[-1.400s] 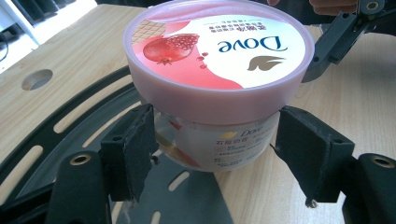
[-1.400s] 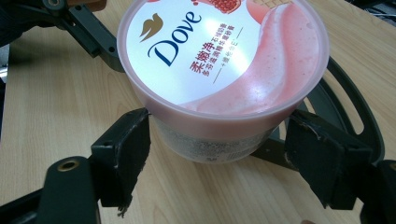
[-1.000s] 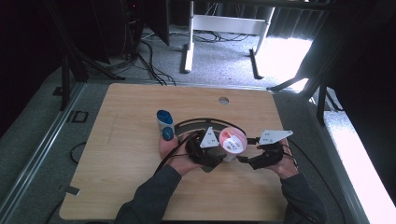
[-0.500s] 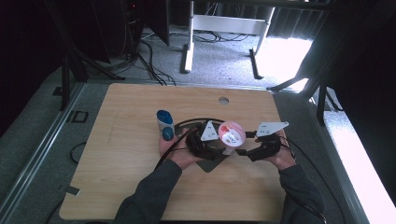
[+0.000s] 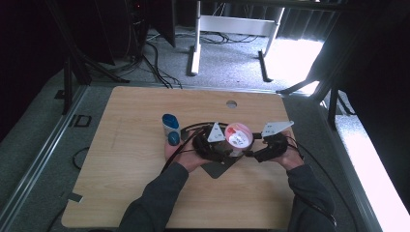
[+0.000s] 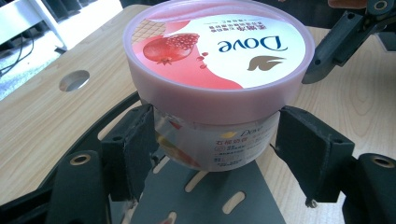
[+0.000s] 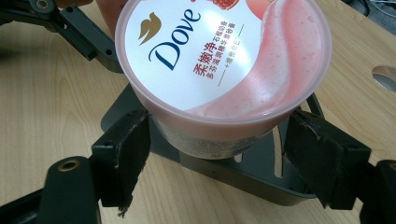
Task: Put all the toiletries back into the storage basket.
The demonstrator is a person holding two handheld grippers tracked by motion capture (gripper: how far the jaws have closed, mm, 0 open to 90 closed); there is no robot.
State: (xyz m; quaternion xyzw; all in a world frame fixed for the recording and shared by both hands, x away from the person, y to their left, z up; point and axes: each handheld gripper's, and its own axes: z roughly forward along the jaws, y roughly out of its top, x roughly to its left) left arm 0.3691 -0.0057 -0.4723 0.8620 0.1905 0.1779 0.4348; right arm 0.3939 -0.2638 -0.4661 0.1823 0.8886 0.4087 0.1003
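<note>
Jar: pink lid on, above grey plate.
Left gripper: clamped on jar body.
Right gripper: jaws wide, flanking jar, grip unclear.

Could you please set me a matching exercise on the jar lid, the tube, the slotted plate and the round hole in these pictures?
Things:
1. jar lid
2. tube
3. slotted plate
4. round hole

Descriptions:
A. dark grey, lying flat beneath the jar
B. cut through the table near its far edge
C. pink, with a pomegranate picture and the word Dove
D. blue, lying on the wood apart from the jar

Pairs: 1-C, 2-D, 3-A, 4-B
</note>
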